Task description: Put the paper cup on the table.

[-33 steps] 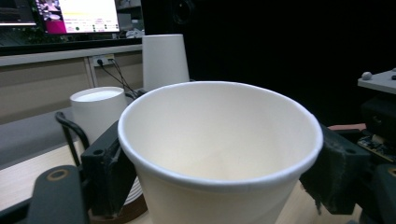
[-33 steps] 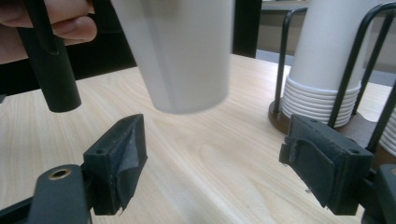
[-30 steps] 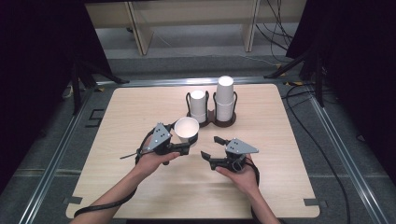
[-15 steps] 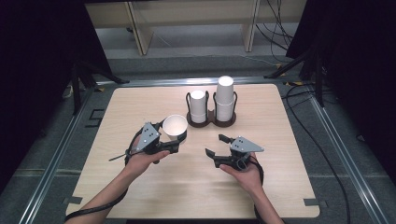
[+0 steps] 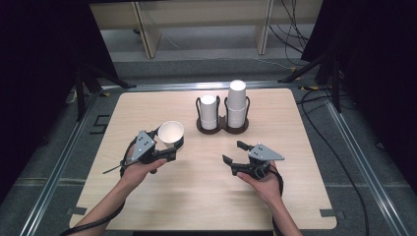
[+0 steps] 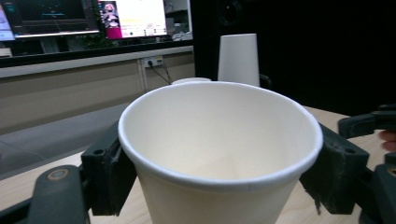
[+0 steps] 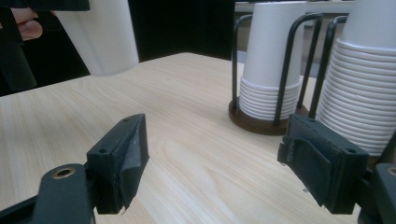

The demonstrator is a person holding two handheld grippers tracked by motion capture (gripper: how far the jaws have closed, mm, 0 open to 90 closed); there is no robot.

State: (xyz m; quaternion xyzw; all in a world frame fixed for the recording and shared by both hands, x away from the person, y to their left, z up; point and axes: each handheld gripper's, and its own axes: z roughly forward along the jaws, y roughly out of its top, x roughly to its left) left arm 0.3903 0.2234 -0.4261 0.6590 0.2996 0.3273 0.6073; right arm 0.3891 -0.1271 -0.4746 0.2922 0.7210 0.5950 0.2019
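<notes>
On pale wood table (image 5: 206, 196), dark room: left tongs (image 5: 169, 145) clamp paper cup (image 5: 170, 133); right tongs (image 5: 235, 153) gaping, apparently empty.

A pale wooden table (image 5: 206, 196) with rounded corners sits inside a metal floor frame (image 5: 59, 167) on grey carpet (image 5: 216, 69). Black curtains (image 5: 44, 59) hang left and right. At the far side stands a light wood shelf unit (image 5: 201, 19), cables (image 5: 295, 24) trailing beside it. Lit monitors (image 6: 84, 18) glow above a beige counter (image 6: 93, 60).
</notes>
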